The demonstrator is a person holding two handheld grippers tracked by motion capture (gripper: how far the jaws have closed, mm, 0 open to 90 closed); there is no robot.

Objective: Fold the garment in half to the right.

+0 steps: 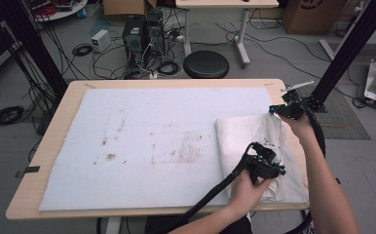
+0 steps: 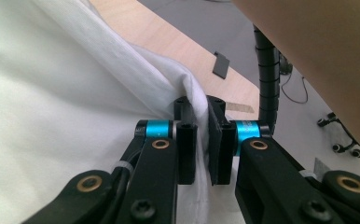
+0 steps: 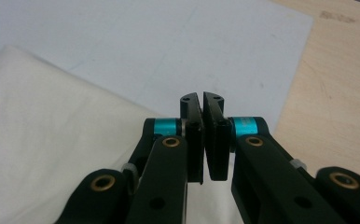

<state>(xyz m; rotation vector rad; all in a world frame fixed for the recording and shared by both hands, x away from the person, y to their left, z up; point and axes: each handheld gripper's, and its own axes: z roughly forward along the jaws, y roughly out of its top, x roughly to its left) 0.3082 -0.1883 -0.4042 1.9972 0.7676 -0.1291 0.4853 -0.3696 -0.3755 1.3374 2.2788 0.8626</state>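
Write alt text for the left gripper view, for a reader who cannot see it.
The left gripper pinches a fold of white cloth between its two black fingers. Behind it run the wooden table edge and grey floor, with a person's forearm at upper right.

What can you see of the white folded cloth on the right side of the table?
The white folded cloth looks like soft, thin fabric, folded into a rough upright rectangle. It lies flat on the pale, stained mat at the table's right end, near the front edge, with some wrinkles. The left gripper is shut on a raised fold at its near edge; the right gripper is shut at its far right corner, though fabric between those jaws is not clear.
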